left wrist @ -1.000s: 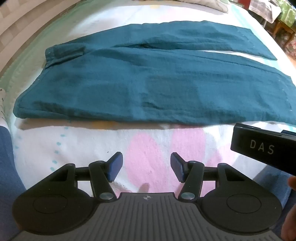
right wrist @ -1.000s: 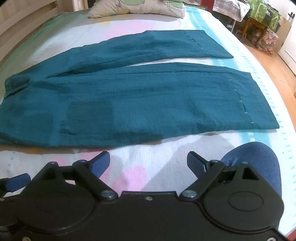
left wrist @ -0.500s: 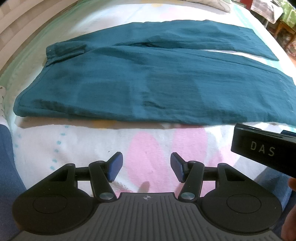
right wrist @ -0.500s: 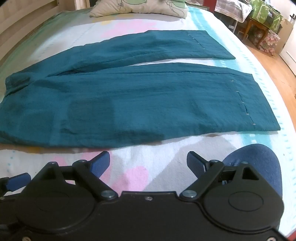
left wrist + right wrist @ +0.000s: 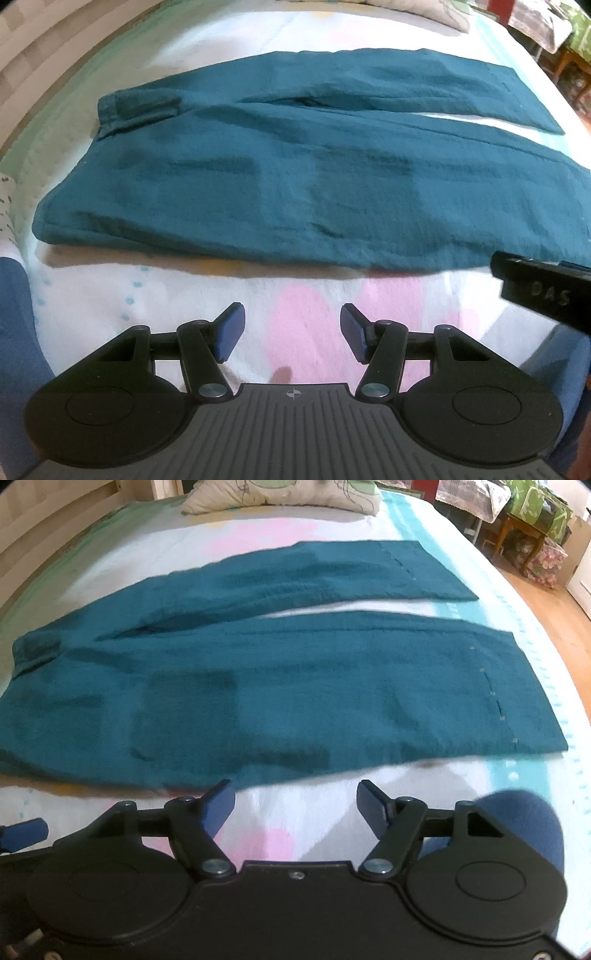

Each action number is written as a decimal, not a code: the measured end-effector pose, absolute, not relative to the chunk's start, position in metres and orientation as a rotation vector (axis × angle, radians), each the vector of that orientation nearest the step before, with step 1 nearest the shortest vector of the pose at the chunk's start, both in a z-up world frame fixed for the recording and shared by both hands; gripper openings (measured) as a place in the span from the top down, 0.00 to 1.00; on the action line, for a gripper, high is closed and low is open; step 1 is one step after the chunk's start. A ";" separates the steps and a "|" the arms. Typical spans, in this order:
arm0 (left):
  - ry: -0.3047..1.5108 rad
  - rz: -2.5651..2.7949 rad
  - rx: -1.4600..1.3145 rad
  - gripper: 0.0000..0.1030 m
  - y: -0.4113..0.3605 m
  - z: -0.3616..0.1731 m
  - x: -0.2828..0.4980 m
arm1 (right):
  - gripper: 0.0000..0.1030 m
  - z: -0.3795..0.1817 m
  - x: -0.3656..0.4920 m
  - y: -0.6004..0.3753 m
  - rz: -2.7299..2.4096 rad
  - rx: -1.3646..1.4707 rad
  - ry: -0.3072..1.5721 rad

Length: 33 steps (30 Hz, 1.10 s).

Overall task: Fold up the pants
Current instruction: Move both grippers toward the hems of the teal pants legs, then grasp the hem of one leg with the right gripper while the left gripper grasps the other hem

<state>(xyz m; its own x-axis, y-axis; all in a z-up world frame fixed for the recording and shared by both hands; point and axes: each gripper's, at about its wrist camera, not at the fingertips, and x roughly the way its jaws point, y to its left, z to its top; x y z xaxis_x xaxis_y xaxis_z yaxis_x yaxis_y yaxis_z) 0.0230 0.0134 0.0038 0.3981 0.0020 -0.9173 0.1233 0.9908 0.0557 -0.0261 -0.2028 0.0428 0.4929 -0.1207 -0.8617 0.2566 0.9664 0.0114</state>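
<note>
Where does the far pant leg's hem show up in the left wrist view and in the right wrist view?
Left wrist: the far leg's hem lies at the upper right, running down toward the right edge.
Right wrist: the same hem lies right of centre near the top, below the pillow.
Shared landmark: the strip of bedsheet between the two legs of the teal pants.

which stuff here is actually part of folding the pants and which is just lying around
Part of the job:
teal pants, spread flat on the bed
left gripper, open
right gripper, open

Just lying about:
pillow at the head of the bed
bedsheet
wooden side table beside the bed
</note>
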 end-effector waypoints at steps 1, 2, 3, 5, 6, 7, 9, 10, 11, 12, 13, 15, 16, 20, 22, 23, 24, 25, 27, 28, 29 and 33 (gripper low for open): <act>1.166 -0.081 0.112 0.46 0.015 0.004 0.026 | 0.29 0.044 -0.023 -0.205 -0.226 0.148 1.031; 1.171 -0.081 0.109 0.46 0.015 0.004 0.030 | 0.29 0.045 -0.020 -0.208 -0.224 0.151 1.031; 1.173 -0.081 0.106 0.46 0.016 0.004 0.033 | 0.29 0.047 -0.017 -0.211 -0.227 0.154 1.028; 1.175 -0.082 0.102 0.46 0.018 0.005 0.041 | 0.29 0.048 -0.009 -0.217 -0.252 0.160 1.023; 1.175 -0.079 0.098 0.46 0.019 0.006 0.045 | 0.29 0.049 -0.005 -0.221 -0.264 0.163 1.024; 1.171 -0.079 0.093 0.49 0.020 0.007 0.049 | 0.29 0.048 0.000 -0.225 -0.271 0.165 1.031; 1.164 -0.086 0.093 0.53 0.020 0.010 0.059 | 0.29 0.046 0.010 -0.233 -0.274 0.170 1.050; 1.162 -0.084 0.099 0.54 0.020 0.012 0.064 | 0.31 0.045 0.016 -0.238 -0.270 0.177 1.059; 1.154 -0.083 0.107 0.54 0.020 0.014 0.071 | 0.31 0.044 0.023 -0.242 -0.265 0.186 1.068; 1.147 -0.087 0.114 0.56 0.019 0.016 0.076 | 0.33 0.044 0.029 -0.246 -0.260 0.193 1.075; 1.136 -0.091 0.121 0.57 0.018 0.019 0.083 | 0.33 0.043 0.035 -0.250 -0.257 0.195 1.081; 1.116 -0.088 0.129 0.58 0.018 0.026 0.099 | 0.33 0.044 0.049 -0.255 -0.255 0.171 1.085; 1.106 -0.088 0.131 0.58 0.018 0.029 0.107 | 0.33 0.046 0.058 -0.257 -0.257 0.150 1.085; 1.057 -0.088 0.138 0.58 0.014 0.043 0.145 | 0.38 0.051 0.099 -0.273 -0.271 0.138 1.091; 1.047 -0.088 0.144 0.58 0.009 0.045 0.165 | 0.43 0.055 0.121 -0.285 -0.269 0.163 1.074; 1.038 -0.085 0.151 0.59 0.007 0.046 0.177 | 0.43 0.056 0.132 -0.291 -0.272 0.178 1.064; 1.031 -0.079 0.159 0.60 0.005 0.046 0.186 | 0.43 0.058 0.146 -0.297 -0.275 0.193 1.054; 1.021 -0.074 0.167 0.60 0.003 0.046 0.196 | 0.43 0.058 0.158 -0.301 -0.277 0.199 1.050; 1.011 -0.072 0.164 0.61 0.000 0.045 0.217 | 0.43 0.057 0.184 -0.310 -0.285 0.202 1.041; 1.011 -0.072 0.152 0.61 0.000 0.043 0.229 | 0.43 0.056 0.198 -0.313 -0.291 0.195 1.031; 1.014 -0.073 0.135 0.61 0.001 0.041 0.241 | 0.43 0.054 0.211 -0.317 -0.304 0.186 1.020; 1.066 -0.087 0.078 0.63 0.004 0.026 0.284 | 0.43 0.043 0.267 -0.334 -0.366 0.162 0.990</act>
